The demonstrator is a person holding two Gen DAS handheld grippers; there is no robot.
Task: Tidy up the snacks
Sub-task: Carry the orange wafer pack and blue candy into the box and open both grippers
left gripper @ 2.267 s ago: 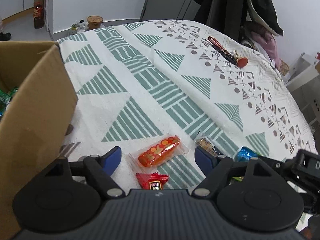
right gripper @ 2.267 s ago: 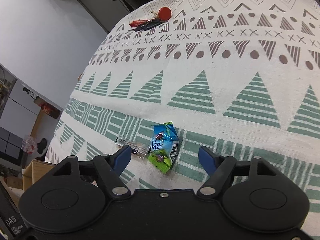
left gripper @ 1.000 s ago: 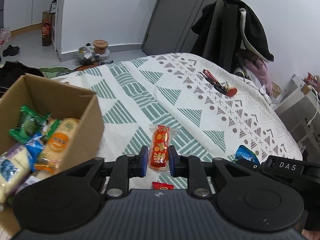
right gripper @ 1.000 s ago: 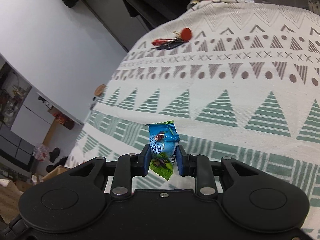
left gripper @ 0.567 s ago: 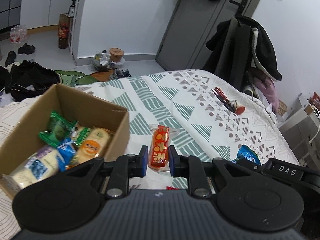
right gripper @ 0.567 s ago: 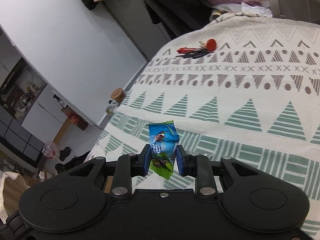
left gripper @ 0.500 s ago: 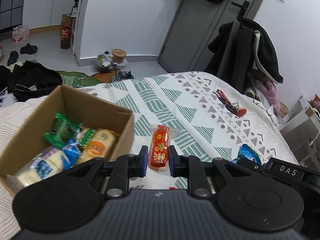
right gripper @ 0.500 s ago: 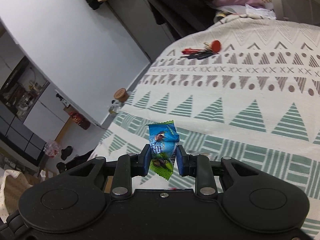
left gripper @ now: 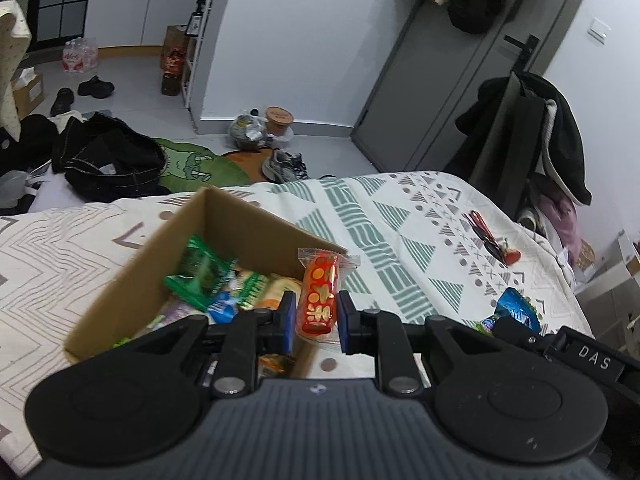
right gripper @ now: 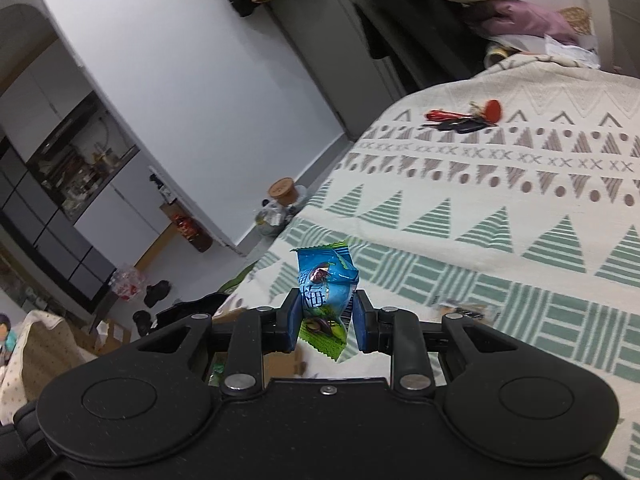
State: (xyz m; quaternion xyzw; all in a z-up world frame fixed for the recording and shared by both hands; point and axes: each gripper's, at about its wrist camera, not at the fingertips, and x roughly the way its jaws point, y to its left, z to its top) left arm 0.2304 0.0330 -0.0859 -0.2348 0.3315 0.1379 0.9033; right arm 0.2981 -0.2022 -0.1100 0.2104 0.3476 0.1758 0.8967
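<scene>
"DAS" is read in white letters on the right gripper's body, seen at lower right of the left wrist view. One large Chinese character is printed on the blue-green candy packet [right gripper: 326, 298]; the rest of its print is too small to read. That packet is clamped upright between the right gripper [right gripper: 327, 322] pads. The orange-red snack bar [left gripper: 319, 299] in a clear wrapper, with yellow characters that cannot be made out, is pinched upright by the left gripper [left gripper: 316, 322].

The cardboard box [left gripper: 120, 280] of mixed snacks is sited just ahead-left of the left gripper, on the patterned bedspread [left gripper: 400, 232]. Keys with a red tag [right gripper: 466, 120] are seen far ahead of the right gripper. A small clear-wrapped snack [right gripper: 466, 307] is left on the cloth just right of the right fingers.
</scene>
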